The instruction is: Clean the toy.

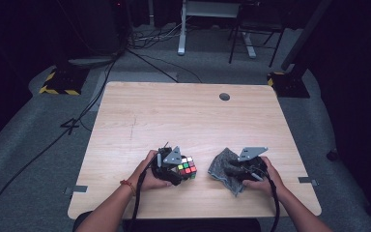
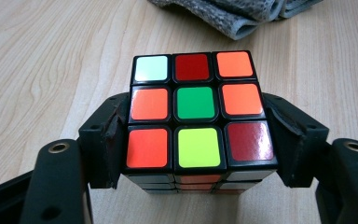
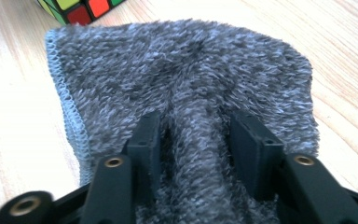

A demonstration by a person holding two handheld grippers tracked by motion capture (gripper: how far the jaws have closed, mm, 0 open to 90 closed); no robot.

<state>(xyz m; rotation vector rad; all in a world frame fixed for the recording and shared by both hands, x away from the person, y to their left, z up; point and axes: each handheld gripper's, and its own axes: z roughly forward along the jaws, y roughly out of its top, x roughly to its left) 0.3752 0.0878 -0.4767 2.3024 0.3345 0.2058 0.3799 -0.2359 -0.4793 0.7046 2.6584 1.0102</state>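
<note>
A scrambled Rubik's cube [image 1: 188,166] [image 2: 196,102] stands on the wooden table [image 1: 183,116], near the front and left of centre. My left gripper [image 1: 181,169] [image 2: 193,140] has its pads against the cube's two side faces, the green-centred face turned up to its camera. To the right lies a crumpled grey fuzzy cloth [image 1: 221,164] [image 3: 182,70]. My right gripper [image 1: 229,170] [image 3: 196,135] rests on it with the jaws apart. A raised fold of cloth runs between them, with a dark gap showing beside the left jaw. A corner of the cube [image 3: 81,9] shows beyond the cloth.
A round cable hole [image 1: 224,96] sits in the tabletop near the far edge. Bare wood stretches from the cube and cloth to that edge. Beyond the table, cables and desk legs [image 1: 181,34] stand on the grey floor.
</note>
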